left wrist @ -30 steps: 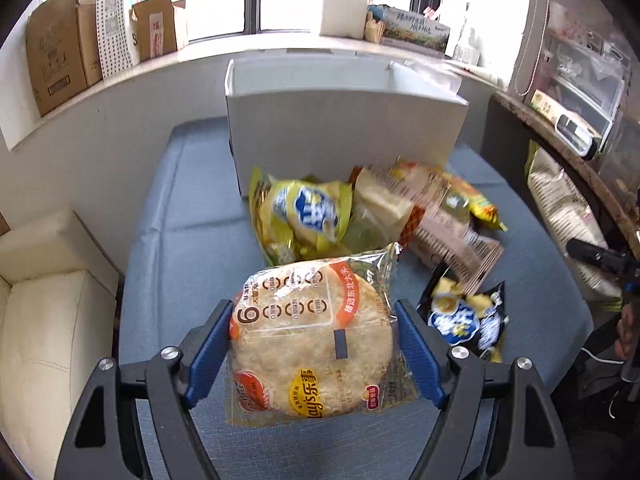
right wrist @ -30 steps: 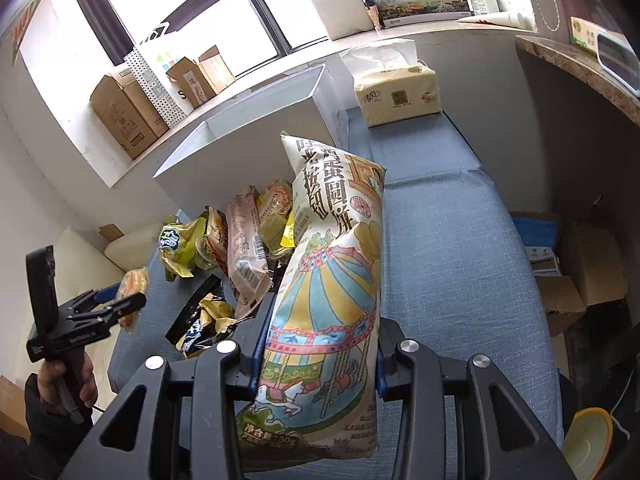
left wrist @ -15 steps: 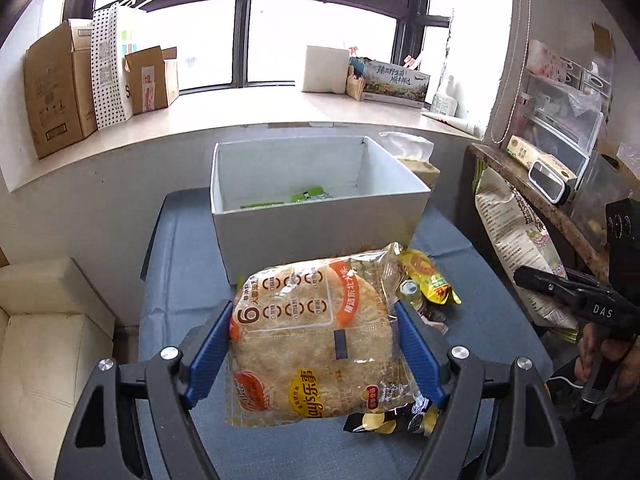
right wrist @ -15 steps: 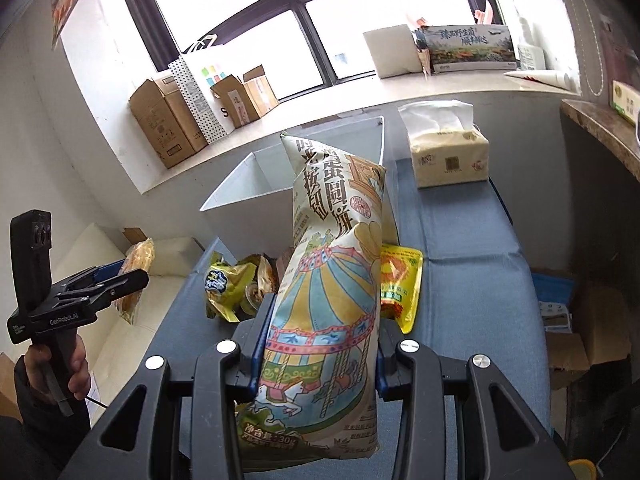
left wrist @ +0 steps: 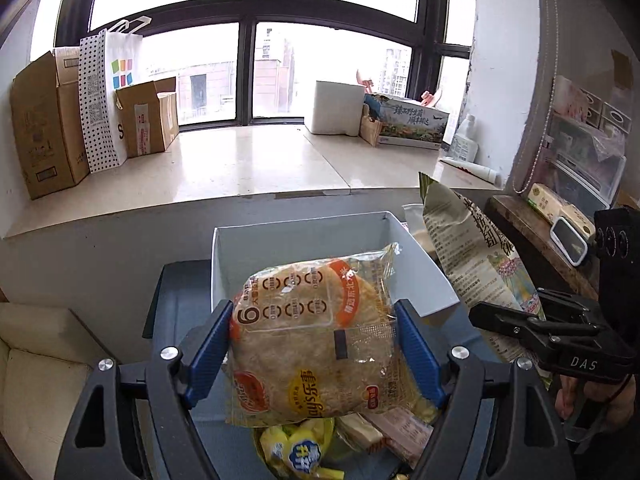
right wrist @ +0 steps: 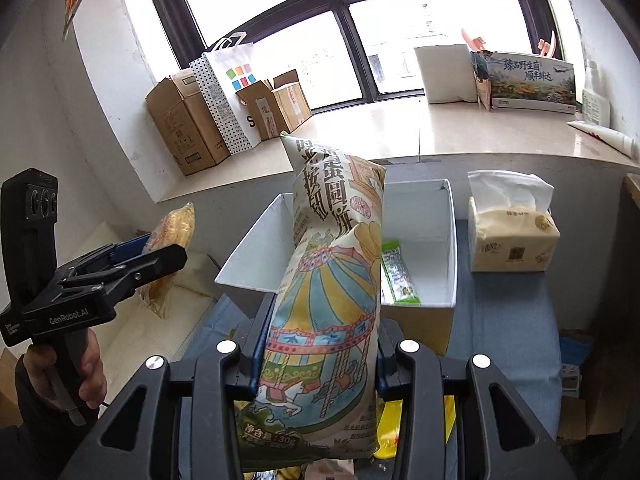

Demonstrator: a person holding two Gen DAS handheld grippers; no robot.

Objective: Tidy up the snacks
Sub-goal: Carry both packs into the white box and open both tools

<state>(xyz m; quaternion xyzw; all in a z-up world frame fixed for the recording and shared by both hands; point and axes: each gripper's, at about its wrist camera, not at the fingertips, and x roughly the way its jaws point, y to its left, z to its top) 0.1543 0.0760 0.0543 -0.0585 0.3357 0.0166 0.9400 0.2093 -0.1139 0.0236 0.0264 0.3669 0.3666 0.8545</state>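
Observation:
My left gripper (left wrist: 314, 344) is shut on a clear pack of round rice crackers (left wrist: 316, 340) and holds it in the air in front of the white open box (left wrist: 224, 264). My right gripper (right wrist: 318, 354) is shut on a tall cream bag with a carousel print (right wrist: 332, 280), held upright before the same box (right wrist: 448, 280). A green packet (right wrist: 396, 272) lies inside the box. The right gripper with its bag also shows in the left wrist view (left wrist: 472, 256). The left gripper with its pack shows in the right wrist view (right wrist: 172, 232).
Loose snack bags (left wrist: 296, 448) lie on the blue cushion (left wrist: 176, 304) below my grippers. A tissue pack (right wrist: 512, 236) stands right of the box. Cardboard boxes (left wrist: 40, 124) and a dotted paper bag (left wrist: 104, 100) sit on the window sill. A shelf (left wrist: 532, 232) is at the right.
Both grippers have risen with their snacks and moved toward the white box. The snack pile has dropped to the bottom of both views, and the box's inside has come into view.

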